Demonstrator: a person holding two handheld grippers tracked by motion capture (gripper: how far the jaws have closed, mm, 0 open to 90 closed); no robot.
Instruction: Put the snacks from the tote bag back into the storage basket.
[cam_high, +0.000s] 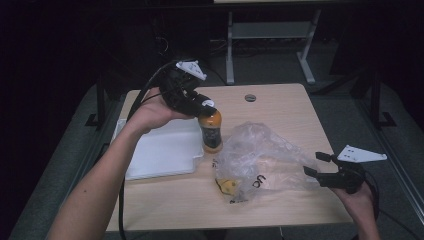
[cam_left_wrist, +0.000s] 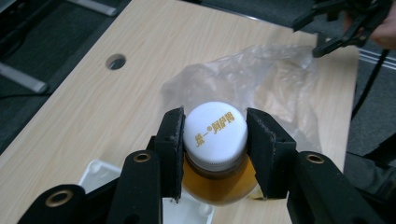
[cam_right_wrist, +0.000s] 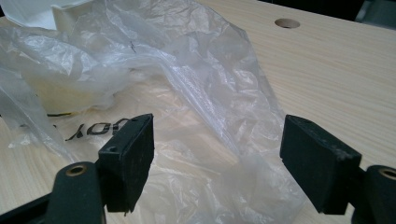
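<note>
A bottle (cam_high: 211, 132) of amber drink with a white cap (cam_left_wrist: 215, 130) stands upright at the right edge of a white tray (cam_high: 160, 150). My left gripper (cam_high: 205, 106) is shut on the cap, one pad on each side (cam_left_wrist: 214, 135). I cannot tell whether the bottle's base rests on the table. To its right a crumpled clear plastic bag (cam_high: 262, 157) lies on the table with something yellow (cam_high: 228, 186) inside. My right gripper (cam_high: 315, 165) stands open at the bag's right end; its jaws (cam_right_wrist: 217, 154) straddle the plastic without pressing on it.
The table (cam_high: 280, 107) is light wood with a round cable hole (cam_high: 250, 97) near its far edge. The white tray covers the left side. Beyond the table the floor is dark, with a metal desk frame (cam_high: 270, 35) behind.
</note>
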